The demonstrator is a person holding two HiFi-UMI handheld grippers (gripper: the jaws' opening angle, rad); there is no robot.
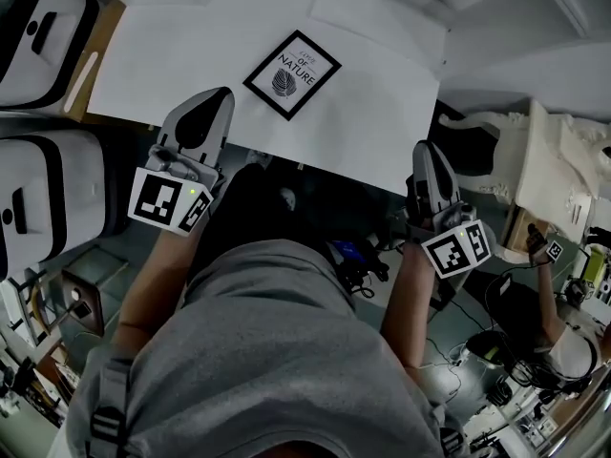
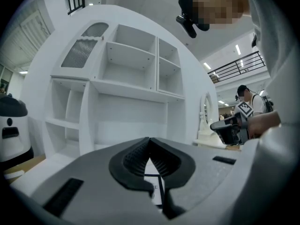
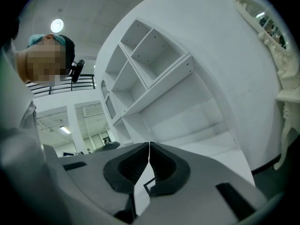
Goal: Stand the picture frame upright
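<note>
Over on the white table (image 1: 382, 113), the picture frame (image 1: 291, 72) was lying flat, face up. It was turned cornerwise, so one corner pointed at the near edge. It had a black border, a leaf print and the word NATURE. It sat around the middle of the top, a bit toward the far side, with bare white surface along all four of its edges, so it wasn't touching anything and had room on every side.

The left gripper (image 1: 218, 98) had its tip poking just over the table's near edge, down-left of the frame, near it but clearly apart. Its jaws were pressed together with nothing between them, and its own view only showed a sliver of the frame through the gap under the tips. The right gripper (image 1: 428, 153) hung by the near right corner of the table, well apart from the frame. Its jaws were closed up and empty too, with a bit of frame corner peeking through.

Off the left edge of the table stood two white cases with black panels (image 1: 43, 41). Past the right edge was an ornate white furniture piece (image 1: 544, 160). A white shelf unit (image 2: 136, 74) rose behind the table, facing both grippers. Another person (image 1: 563, 332) was off to the right among some cables.
</note>
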